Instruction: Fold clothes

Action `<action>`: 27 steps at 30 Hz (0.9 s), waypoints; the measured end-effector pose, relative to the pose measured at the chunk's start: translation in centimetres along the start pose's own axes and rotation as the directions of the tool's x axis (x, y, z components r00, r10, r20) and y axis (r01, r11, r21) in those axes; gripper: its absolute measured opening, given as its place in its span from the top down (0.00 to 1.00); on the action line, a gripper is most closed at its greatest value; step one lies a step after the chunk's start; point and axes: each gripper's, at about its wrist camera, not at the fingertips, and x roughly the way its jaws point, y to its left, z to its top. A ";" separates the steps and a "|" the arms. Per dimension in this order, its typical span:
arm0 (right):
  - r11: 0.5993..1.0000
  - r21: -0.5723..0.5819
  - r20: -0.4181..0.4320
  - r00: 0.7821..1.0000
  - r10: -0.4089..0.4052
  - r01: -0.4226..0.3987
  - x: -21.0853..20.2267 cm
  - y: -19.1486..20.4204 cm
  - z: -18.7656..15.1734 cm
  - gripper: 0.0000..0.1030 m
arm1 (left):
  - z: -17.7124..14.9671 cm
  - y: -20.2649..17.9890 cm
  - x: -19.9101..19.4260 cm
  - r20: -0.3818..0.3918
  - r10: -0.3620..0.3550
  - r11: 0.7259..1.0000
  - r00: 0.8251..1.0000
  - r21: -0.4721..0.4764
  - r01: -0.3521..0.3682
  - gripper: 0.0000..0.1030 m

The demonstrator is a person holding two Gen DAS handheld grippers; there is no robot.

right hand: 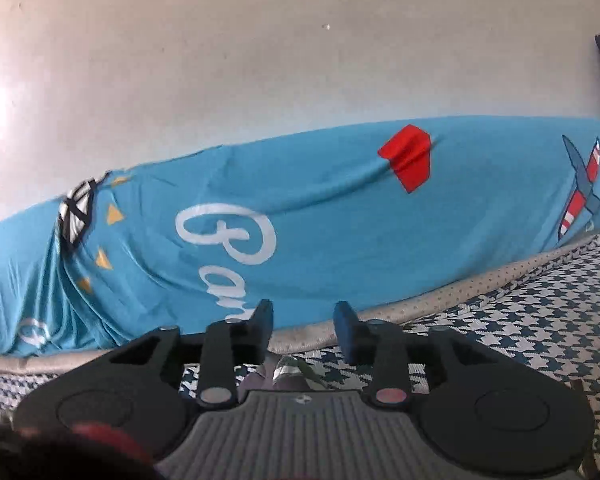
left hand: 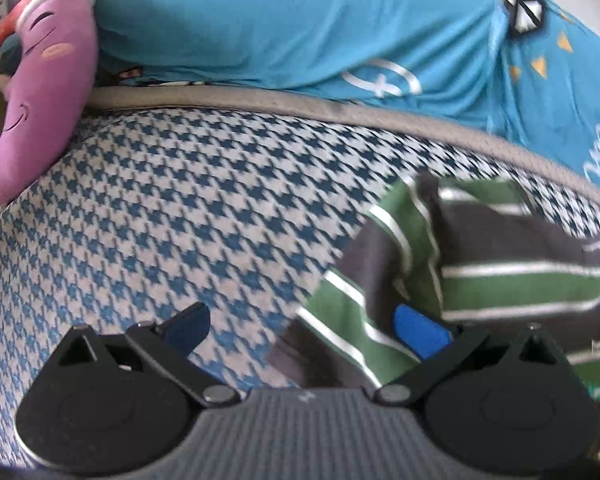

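The left hand-held gripper (left hand: 302,326) has its two blue-tipped fingers spread wide, low in the frame, with nothing between them. Its right finger (left hand: 420,330) lies over the edge of a striped shirt (left hand: 480,280), though whether it touches the cloth cannot be told. The shirt is dark grey with green bands edged in thin white lines. It lies rumpled at the lower right of the frame on a mattress (left hand: 172,216) covered in blue-and-white houndstooth. Its long axis runs roughly from the lower centre out toward the right edge; which end is the collar cannot be told. One shirt shows. Beyond it, across the top, lies one turquoise blanket (left hand: 280,28) printed with stars and white lettering, and at the upper left one purple plush toy (left hand: 44,92).

The right hand-held gripper (right hand: 305,322) is partly spread and empty, facing the blanket and a pale wall (right hand: 280,48).
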 end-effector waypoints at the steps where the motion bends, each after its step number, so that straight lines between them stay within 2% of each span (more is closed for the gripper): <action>1: 1.000 0.002 -0.011 1.000 0.015 -0.015 -0.2 0.0 0.2 0.67 | 0.2 0.5 0.0 -0.001 -0.002 1.000 1.000 -0.013 0.002 0.00; 7: 0.991 -0.031 -0.086 0.988 0.125 -0.128 -2.2 1.2 0.0 0.67 | 0.8 2.2 -0.4 0.001 -0.009 0.999 1.000 -0.049 0.009 0.00; 15: 0.955 -0.134 -0.177 0.955 0.238 -0.263 -6.1 4.4 -2.5 0.67 | 0.8 2.7 -1.0 -0.002 -0.033 0.998 0.999 -0.045 0.033 0.00; 21: 0.900 -0.182 -0.232 0.907 0.352 -0.396 -9.4 8.8 -4.6 0.67 | 0.8 3.4 -1.6 0.016 -0.032 0.999 0.999 -0.041 0.032 0.00; 27: 0.827 -0.228 -0.289 0.846 0.447 -0.515 -12.1 13.5 -7.2 0.67 | 1.1 4.8 -2.5 0.042 -0.009 0.999 0.999 -0.051 0.012 0.00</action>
